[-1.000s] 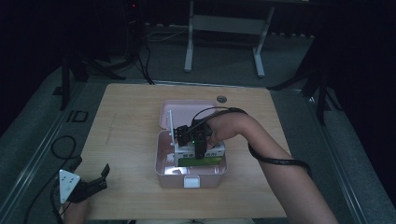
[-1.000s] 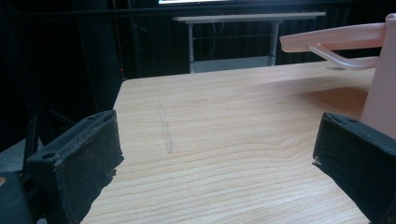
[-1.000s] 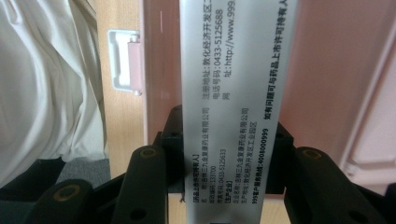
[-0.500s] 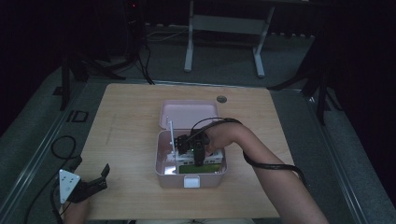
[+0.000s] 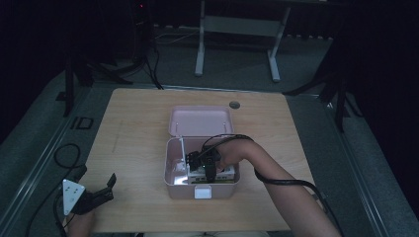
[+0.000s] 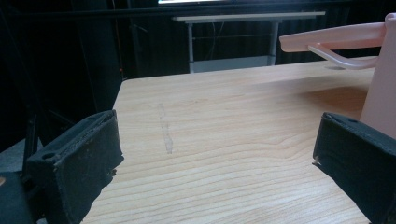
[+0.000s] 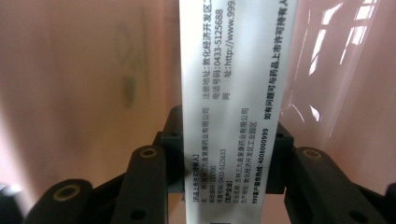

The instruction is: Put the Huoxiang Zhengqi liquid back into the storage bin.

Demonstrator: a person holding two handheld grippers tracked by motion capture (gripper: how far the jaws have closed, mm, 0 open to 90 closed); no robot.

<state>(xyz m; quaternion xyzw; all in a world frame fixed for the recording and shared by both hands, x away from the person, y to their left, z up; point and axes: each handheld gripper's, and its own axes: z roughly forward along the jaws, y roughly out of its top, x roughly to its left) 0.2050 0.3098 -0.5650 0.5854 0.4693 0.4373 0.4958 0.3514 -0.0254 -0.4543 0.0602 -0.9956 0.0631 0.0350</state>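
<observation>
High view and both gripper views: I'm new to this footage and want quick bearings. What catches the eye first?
The open pink box at the middle of the wooden table, lid laid back, draws the eye. The right hand-held gripper reaches down into it, shut on a white carton printed with Chinese text. The left hand-held gripper sits open at the table's near left corner.

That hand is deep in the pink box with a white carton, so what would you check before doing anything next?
1. Right hand-held gripper clamped on the white printed carton: ok.
2. Pink box lid open and laid back: ok.
3. Carton hanging straight between the jaws: ok.
4. Free spot under the carton inside the box: cannot tell; other packs lie there.
5. Left hand-held gripper open, holding nothing, apart from the box: ok.
</observation>
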